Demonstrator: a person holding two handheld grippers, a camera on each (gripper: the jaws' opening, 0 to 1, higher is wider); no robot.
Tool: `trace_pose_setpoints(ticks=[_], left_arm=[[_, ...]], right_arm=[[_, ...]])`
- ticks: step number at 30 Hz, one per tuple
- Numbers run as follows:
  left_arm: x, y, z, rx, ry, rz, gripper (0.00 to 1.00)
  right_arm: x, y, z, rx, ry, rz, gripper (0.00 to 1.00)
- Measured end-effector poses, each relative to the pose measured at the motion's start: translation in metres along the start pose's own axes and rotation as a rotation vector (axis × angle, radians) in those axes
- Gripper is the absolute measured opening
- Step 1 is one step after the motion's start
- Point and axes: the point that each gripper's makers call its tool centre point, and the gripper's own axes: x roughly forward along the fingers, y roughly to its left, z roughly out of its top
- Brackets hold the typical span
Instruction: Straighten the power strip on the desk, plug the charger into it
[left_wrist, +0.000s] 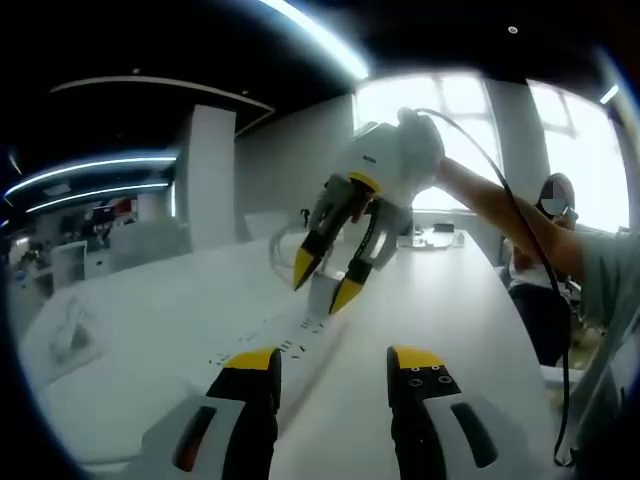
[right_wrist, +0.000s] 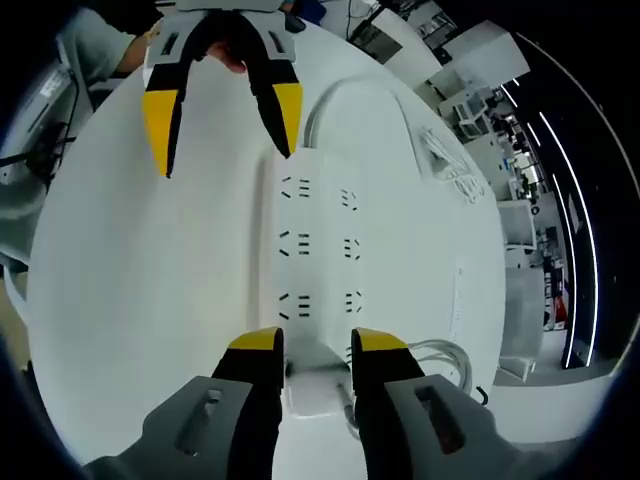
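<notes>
You are working over a white desk (right_wrist: 130, 300) with a white power strip (right_wrist: 320, 250) lying along its length, sockets facing up. In the right gripper view, your right gripper (right_wrist: 312, 350) is closing around the near end of the strip, where the charger (right_wrist: 318, 385), a small white block, seems to sit between the yellow-tipped jaws. The jaws are narrowly parted, and I cannot tell whether they are truly clamping it or only framing it. A white cable (right_wrist: 440, 355) is looping off to one side of that end.

Your left gripper (right_wrist: 222, 115) is hovering at the strip's far end, jaws spread wide and holding nothing, one tip just beside the strip's edge. In the left gripper view, the right gripper (left_wrist: 330, 270) is hanging over the strip (left_wrist: 300, 335).

The main risk is that the strip is lying loose: pushing down at one end could be sliding or skewing it, since the left gripper is not yet pinning it. The prongs could also be missing the slots, and the looped cable might be snagging a jaw.
</notes>
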Motion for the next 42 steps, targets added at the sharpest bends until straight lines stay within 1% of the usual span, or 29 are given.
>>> trace_pose_setpoints(ticks=[3,5,9,14,19,20,21,25,28,30,35,37,40,42], left_arm=[[0.000,0.004,-0.001,-0.001,0.004,0.012,0.43],[0.000,0.004,-0.001,-0.002,0.004,0.013,0.43],[0.001,0.006,-0.001,0.000,0.002,0.020,0.43],[0.000,0.009,-0.002,0.008,0.009,0.039,0.43],[-0.001,0.012,0.000,0.018,0.008,0.060,0.43],[-0.002,0.013,0.000,0.019,0.008,0.063,0.44],[-0.002,0.013,0.000,0.019,0.007,0.065,0.44],[-0.003,0.013,0.001,0.022,0.006,0.068,0.44],[-0.003,0.015,0.001,0.026,0.007,0.076,0.43],[-0.003,0.016,0.001,0.031,0.011,0.082,0.43],[-0.004,0.019,0.002,0.030,0.012,0.096,0.43],[-0.004,0.021,0.002,0.026,0.008,0.103,0.43],[-0.005,0.022,0.003,0.023,0.005,0.106,0.43],[-0.006,0.023,0.004,0.019,-0.002,0.111,0.43]], right_arm=[[0.000,-0.001,0.001,0.001,-0.014,-0.008,0.26],[0.001,-0.002,0.002,0.007,-0.028,-0.020,0.29],[0.000,-0.004,0.003,0.016,-0.045,-0.033,0.29],[-0.002,-0.004,0.007,0.038,-0.088,-0.056,0.29],[-0.006,-0.002,0.017,0.075,-0.167,-0.073,0.29],[-0.007,-0.002,0.018,0.078,-0.174,-0.076,0.29],[-0.007,-0.003,0.020,0.085,-0.194,-0.085,0.30],[-0.013,-0.005,0.031,0.166,-0.292,-0.112,0.29],[-0.017,-0.003,0.037,0.188,-0.348,-0.125,0.29],[-0.018,0.000,0.041,0.195,-0.372,-0.129,0.30],[-0.022,0.001,0.041,0.232,-0.417,-0.154,0.29],[-0.025,0.005,0.044,0.250,-0.457,-0.150,0.29],[-0.031,0.006,0.045,0.277,-0.501,-0.162,0.29],[-0.035,0.005,0.045,0.313,-0.536,-0.175,0.29]])
